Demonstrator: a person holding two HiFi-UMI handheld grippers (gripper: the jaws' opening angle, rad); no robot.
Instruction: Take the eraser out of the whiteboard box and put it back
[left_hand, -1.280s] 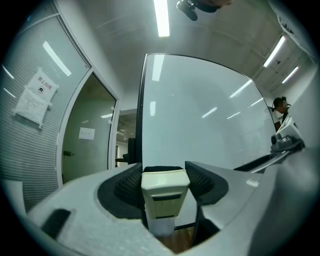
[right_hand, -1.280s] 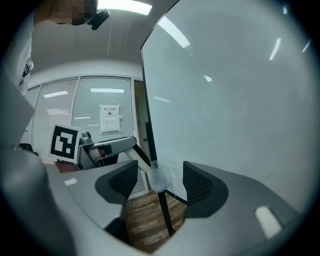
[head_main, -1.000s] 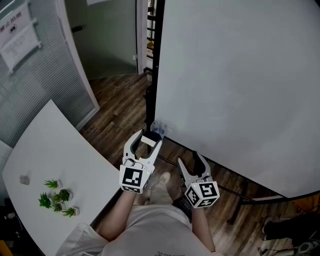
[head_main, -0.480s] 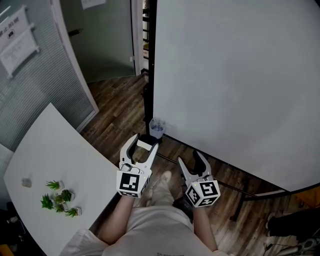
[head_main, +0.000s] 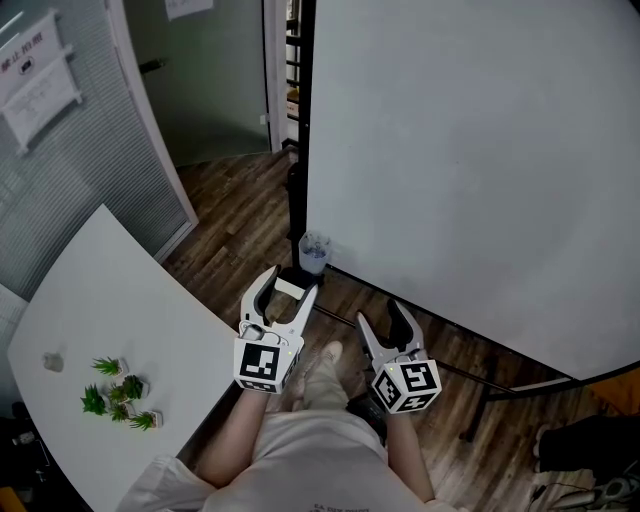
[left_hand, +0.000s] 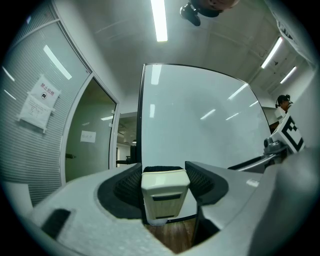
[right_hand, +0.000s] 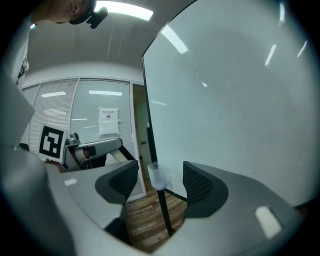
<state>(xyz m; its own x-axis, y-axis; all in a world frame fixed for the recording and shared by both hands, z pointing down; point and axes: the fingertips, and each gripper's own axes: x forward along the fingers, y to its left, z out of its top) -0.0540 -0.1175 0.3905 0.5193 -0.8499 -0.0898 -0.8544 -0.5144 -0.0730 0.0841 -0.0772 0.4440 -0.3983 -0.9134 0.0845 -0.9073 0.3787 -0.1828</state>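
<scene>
Though outside the box, eraser (cream) between left gripper jaws

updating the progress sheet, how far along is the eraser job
Done: the eraser is out of the clear box at the whiteboard's lower corner. In hand: the left tongs are shut on the eraser and are close to the box. The right tongs are open and empty. Left: putting the eraser back in the box.
</scene>
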